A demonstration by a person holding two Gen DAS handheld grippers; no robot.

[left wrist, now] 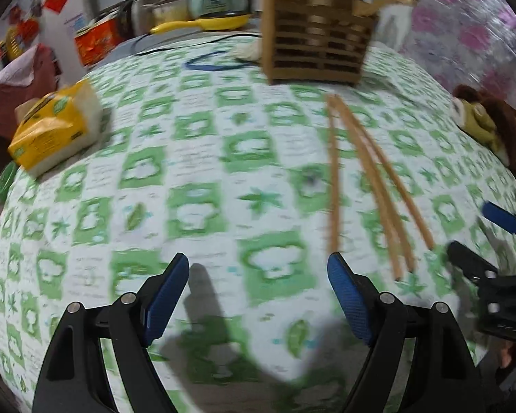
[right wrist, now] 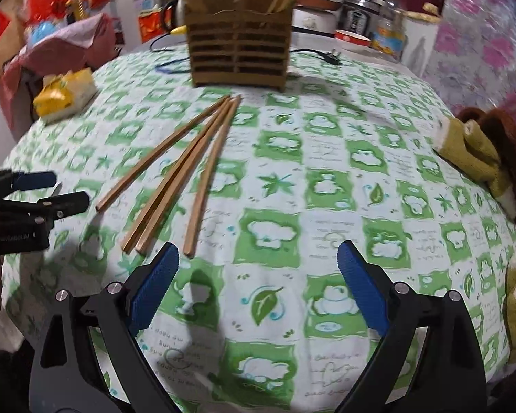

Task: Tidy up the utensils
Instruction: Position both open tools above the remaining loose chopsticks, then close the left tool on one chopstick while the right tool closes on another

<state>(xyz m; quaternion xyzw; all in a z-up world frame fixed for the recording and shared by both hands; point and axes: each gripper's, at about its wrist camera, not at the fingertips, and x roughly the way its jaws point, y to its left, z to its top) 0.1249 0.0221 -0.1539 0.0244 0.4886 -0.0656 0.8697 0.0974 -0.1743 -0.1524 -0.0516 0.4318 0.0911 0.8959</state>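
Left gripper [left wrist: 258, 268]: fingers [left wrist: 168, 296] spread wide, nothing between them, hovering over the desk [left wrist: 203, 158] with its green-and-white checked cloth. No earlier frame accompanies this one.

Right gripper [right wrist: 258, 258]: fingers [right wrist: 154, 289] likewise spread wide and empty, above the same cloth. It also shows at the right edge of the left view, and the left gripper at the left edge of the right view.

Chopsticks [right wrist: 175, 179]: four wooden sticks lie loose on the cloth, fanned out, far ends nearly meeting and near ends apart. Relative to the right fingers, the near ends lie just ahead of and to the left of the left fingertip, the nearest stick almost at its tip. Relative to the left fingers, the sticks run ahead from just beyond the right fingertip; contact cannot be told because of blur. They lie between the two grippers.

Holder [right wrist: 237, 51]: a brown slatted wooden box stands upright on the desk well ahead of both pairs of fingers, just beyond the sticks' far ends; several sticks already stand in it.

Tissue pack [left wrist: 58, 127]: yellow, far ahead and left of the fingers.

Plush toy [right wrist: 485, 158]: brown and olive, at the desk's right edge.
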